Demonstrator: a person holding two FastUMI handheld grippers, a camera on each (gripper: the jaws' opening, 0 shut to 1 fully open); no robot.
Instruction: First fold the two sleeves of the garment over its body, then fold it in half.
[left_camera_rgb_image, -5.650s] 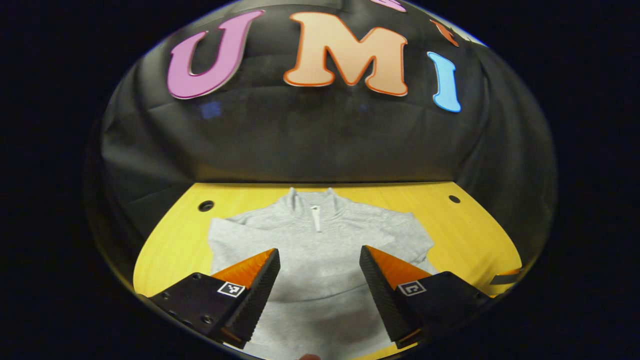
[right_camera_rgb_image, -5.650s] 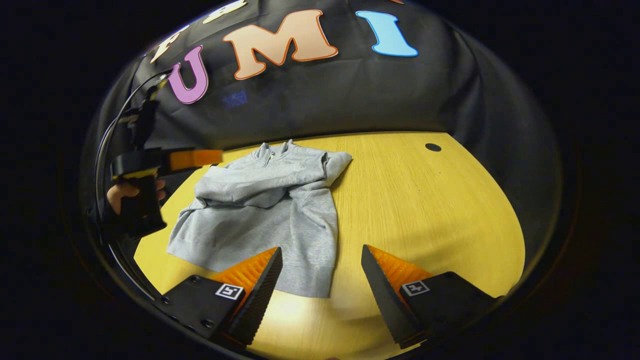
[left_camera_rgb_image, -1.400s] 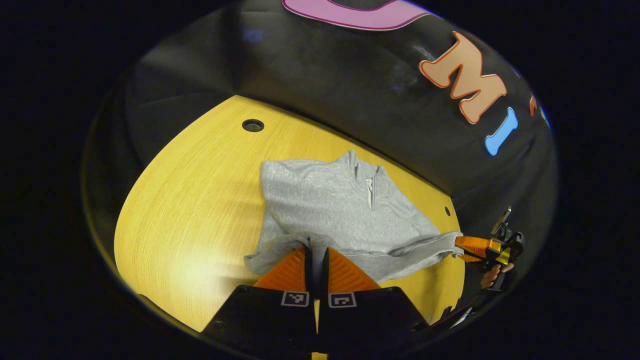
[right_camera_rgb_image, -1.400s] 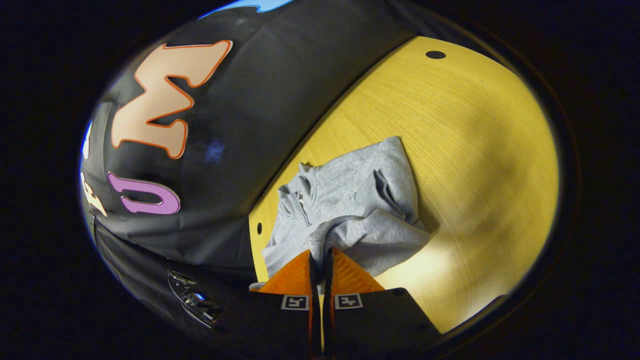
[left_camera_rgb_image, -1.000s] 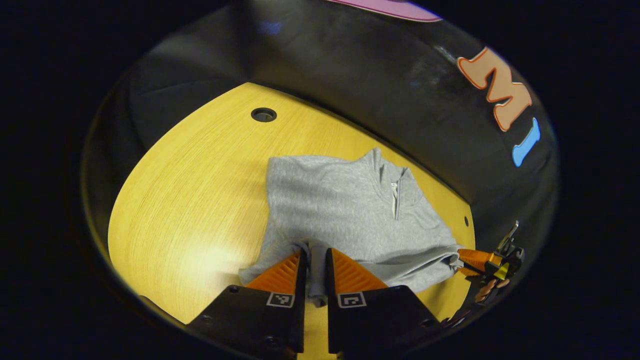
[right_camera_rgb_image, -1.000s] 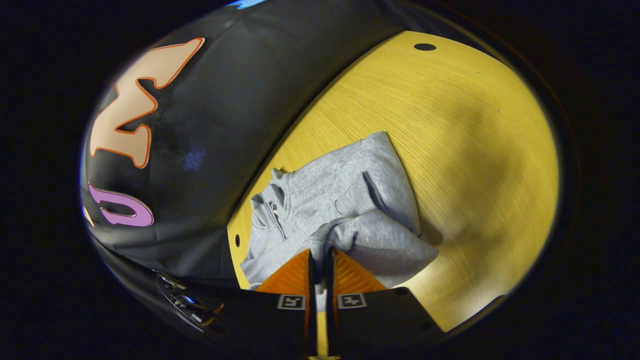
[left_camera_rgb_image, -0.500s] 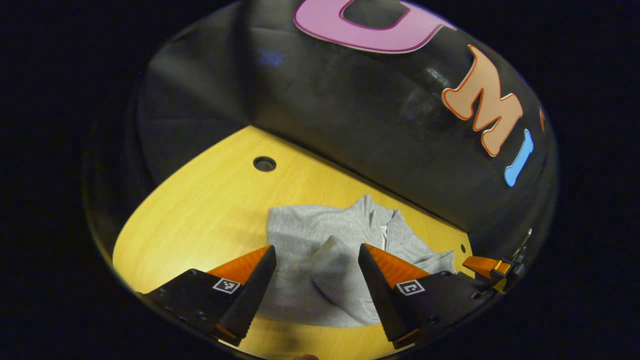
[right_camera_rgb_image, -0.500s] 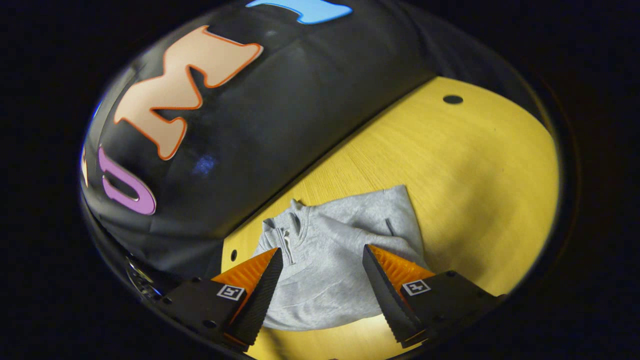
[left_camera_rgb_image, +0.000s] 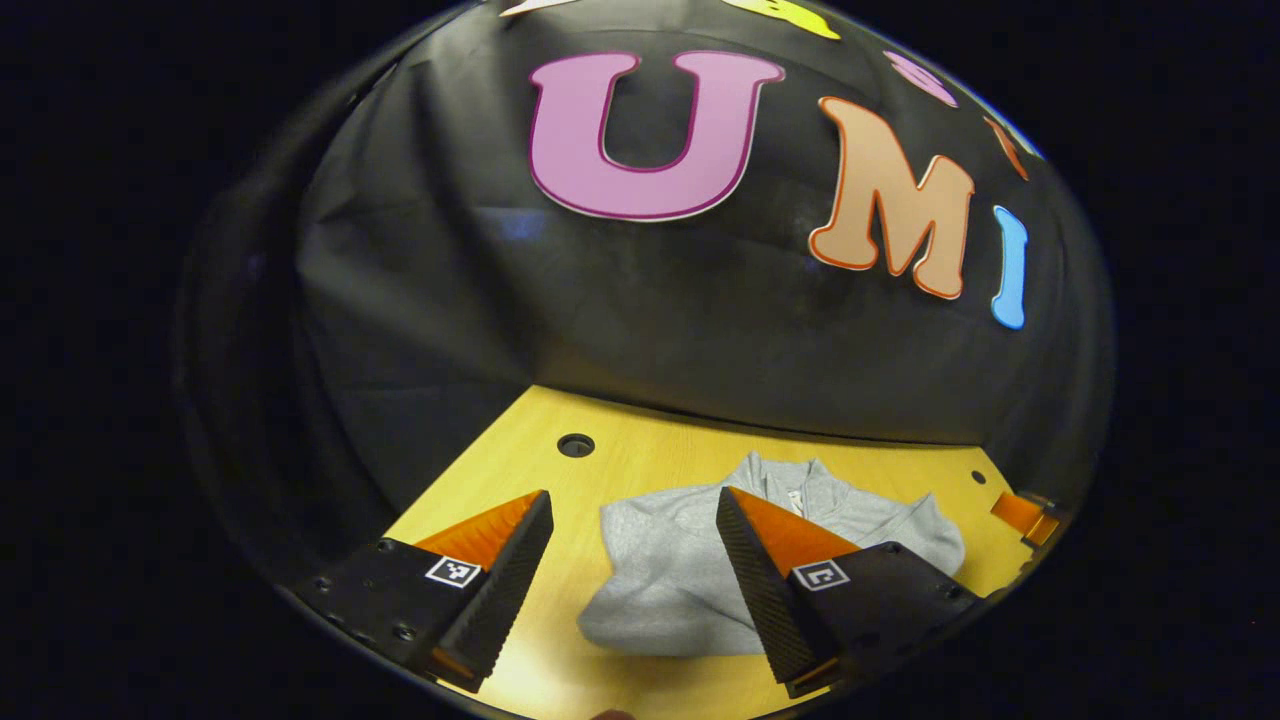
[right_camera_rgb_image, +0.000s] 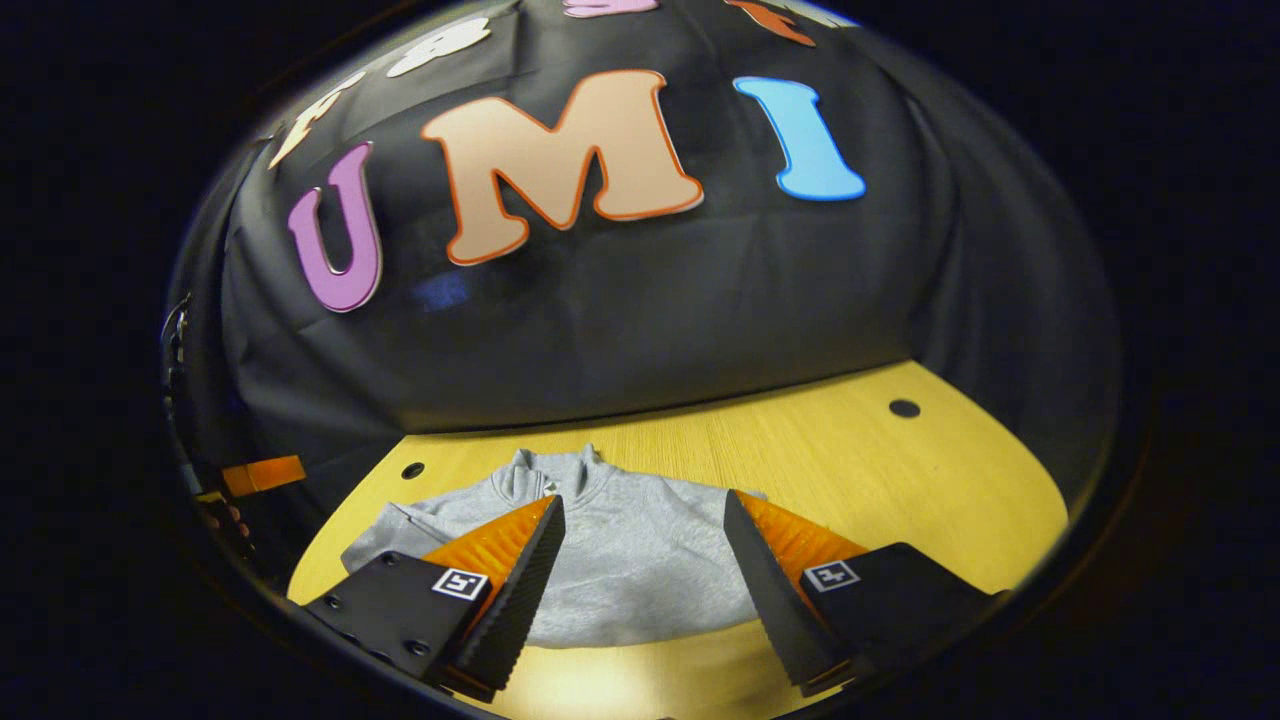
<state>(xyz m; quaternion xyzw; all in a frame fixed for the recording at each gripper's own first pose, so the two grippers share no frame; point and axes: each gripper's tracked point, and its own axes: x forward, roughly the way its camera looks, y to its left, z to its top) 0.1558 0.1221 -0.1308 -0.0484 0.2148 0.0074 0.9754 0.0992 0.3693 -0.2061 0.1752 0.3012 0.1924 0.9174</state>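
Note:
A grey zip-neck sweatshirt (left_camera_rgb_image: 670, 580) lies folded in half on the yellow wooden table (left_camera_rgb_image: 640, 460), collar toward the booth wall, lower half doubled over the chest. My left gripper (left_camera_rgb_image: 632, 572) hangs open above the table at the garment's left side, holding nothing. In the right gripper view the sweatshirt (right_camera_rgb_image: 640, 560) sits between my fingers, and my right gripper (right_camera_rgb_image: 640, 575) is open above its near edge, holding nothing. The right gripper's tip (left_camera_rgb_image: 1022, 515) shows at the far right of the left gripper view; the left gripper's tip (right_camera_rgb_image: 262, 474) and a hand (right_camera_rgb_image: 222, 517) show at the left of the right gripper view.
The table has round cable holes: one at the back left (left_camera_rgb_image: 575, 445), one at the back right (right_camera_rgb_image: 904, 408), a small one near the collar (right_camera_rgb_image: 412, 469). Black cloth walls close the table's back and sides. Bare tabletop (right_camera_rgb_image: 900, 480) lies to the right of the garment.
Both grippers let go of the hem they had carried up over the chest, opened, and have since drawn back and levelled out. The sweatshirt now lies folded in half.

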